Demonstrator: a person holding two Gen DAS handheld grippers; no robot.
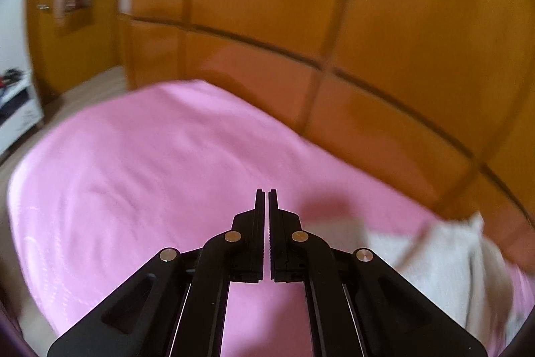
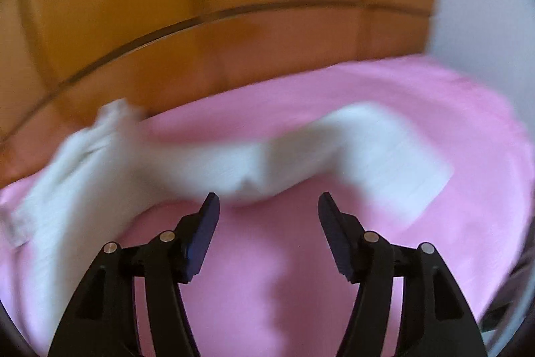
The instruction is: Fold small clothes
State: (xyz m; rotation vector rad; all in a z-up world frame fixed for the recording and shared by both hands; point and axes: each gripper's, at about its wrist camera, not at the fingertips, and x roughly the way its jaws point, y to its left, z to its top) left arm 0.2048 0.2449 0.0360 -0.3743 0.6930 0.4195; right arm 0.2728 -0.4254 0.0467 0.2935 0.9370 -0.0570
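A small white garment (image 2: 207, 159) lies spread and rumpled across a pink bed sheet (image 2: 267, 256), blurred by motion. My right gripper (image 2: 269, 199) is open and empty, its tips just short of the garment's near edge. In the left wrist view the same white garment (image 1: 434, 260) lies at the lower right on the pink sheet (image 1: 150, 173). My left gripper (image 1: 266, 191) is shut and empty, held above the sheet, to the left of the garment.
A wooden wardrobe (image 1: 334, 5) with panelled doors runs along the far side of the bed, also in the right wrist view (image 2: 200, 5). A white wall (image 2: 485, 5) is at the right. A white cabinet (image 1: 16, 109) stands at the far left.
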